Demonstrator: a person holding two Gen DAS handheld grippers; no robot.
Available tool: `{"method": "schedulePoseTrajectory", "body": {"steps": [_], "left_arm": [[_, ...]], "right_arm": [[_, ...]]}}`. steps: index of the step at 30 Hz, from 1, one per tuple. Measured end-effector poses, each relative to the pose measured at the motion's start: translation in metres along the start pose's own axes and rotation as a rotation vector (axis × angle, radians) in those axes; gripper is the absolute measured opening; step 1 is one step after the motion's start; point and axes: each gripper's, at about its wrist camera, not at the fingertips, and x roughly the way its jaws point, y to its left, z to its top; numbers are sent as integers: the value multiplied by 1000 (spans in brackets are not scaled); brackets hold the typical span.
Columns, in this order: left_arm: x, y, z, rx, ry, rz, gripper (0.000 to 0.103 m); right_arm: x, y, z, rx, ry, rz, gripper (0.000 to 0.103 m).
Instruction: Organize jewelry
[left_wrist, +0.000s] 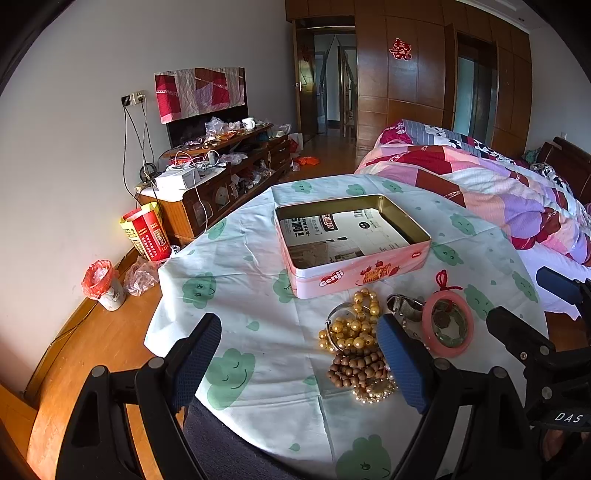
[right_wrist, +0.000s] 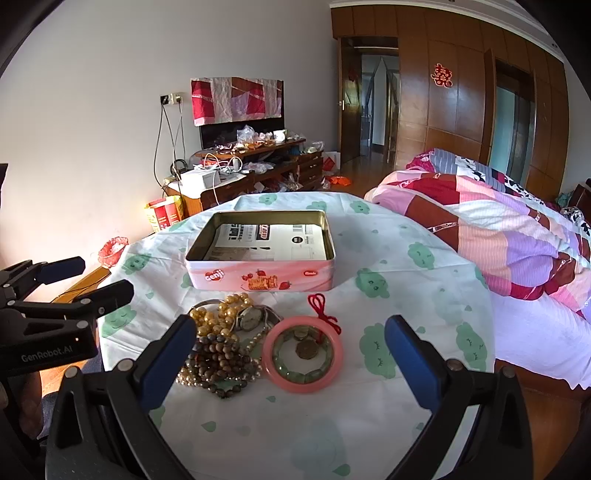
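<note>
An open pink biscuit tin with paper inside stands on the round table's green-patterned cloth. In front of it lies a jewelry pile: gold beads, brown wooden beads, a pearl string, a watch, and a pink ring around a green bracelet and coins, with a red knotted cord. My left gripper is open just left of the pile. My right gripper is open, hovering near the pink ring.
A bed with a patchwork quilt borders the table on the right. A cluttered TV cabinet stands at the back left. On the wooden floor to the left are a bin and a red-yellow bag.
</note>
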Motion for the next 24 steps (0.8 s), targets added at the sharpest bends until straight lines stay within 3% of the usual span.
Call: {"method": "schedulePoseTrajectory", "body": {"steps": [24], "left_arm": [[0,0,2,1,6,1,86]], "right_arm": [[2,-4,-1,8,7,3,103]]}}
